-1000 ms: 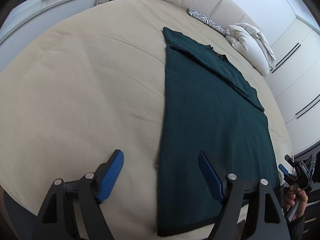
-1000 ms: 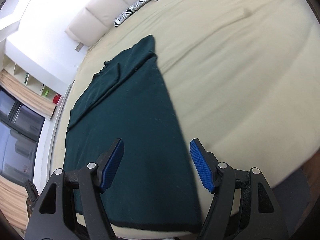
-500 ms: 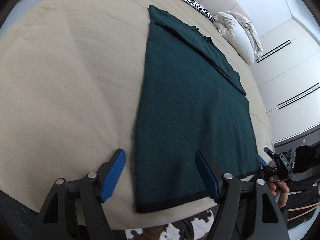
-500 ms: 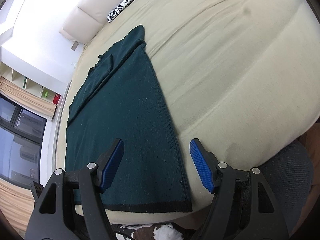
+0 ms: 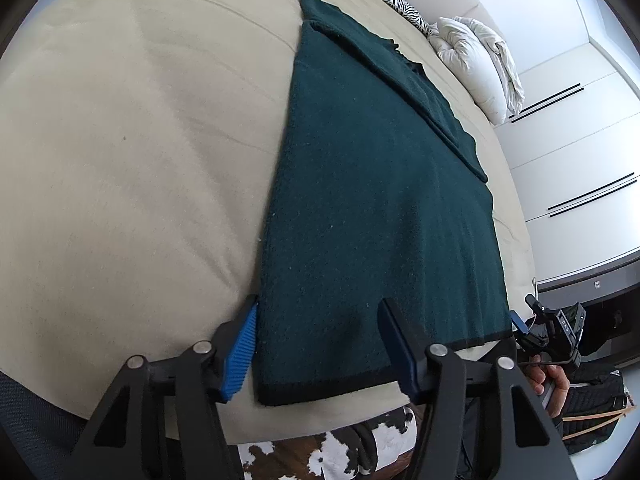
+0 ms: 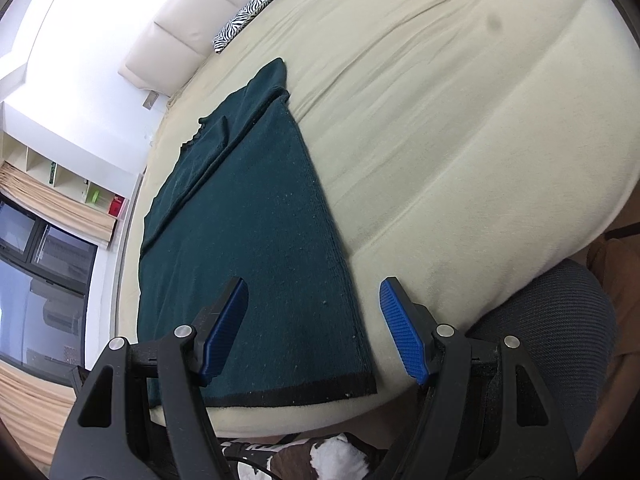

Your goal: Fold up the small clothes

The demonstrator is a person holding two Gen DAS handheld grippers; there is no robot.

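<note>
Hem corners are what you are after: the dark green garment (image 5: pixel 380 200) lies flat and lengthwise on the bed (image 5: pixel 132 152), its black-banded bottom hem right at the bed's near edge, its far end, already folded narrow with a sleeve laid across, reaching toward the headboard end.

Start on the left. Your left tool (image 5: pixel 316 352) straddles the garment's near left corner; its jaws have just been closing, yet they are spread and not pinching, with the left pad just outside the side edge and the right pad over the cloth. Bring the pads lower so one slides under the hem band, then close fully. Catch every layer at that corner, or the underside will likely trail when you lift.

Move to the right. Your right tool (image 6: pixel 312 328) hangs spread over the near right corner, left pad above the cloth, right pad above bare bed beside the side edge, nothing between the pads pressed. Set it the same way on the black band.

Grip both corners at matching spots along the hem, so the fold line runs square across. Lift together, keep the hem taut between the tools, and carry it toward the far end without dragging the body of the garment along the bed.
</note>
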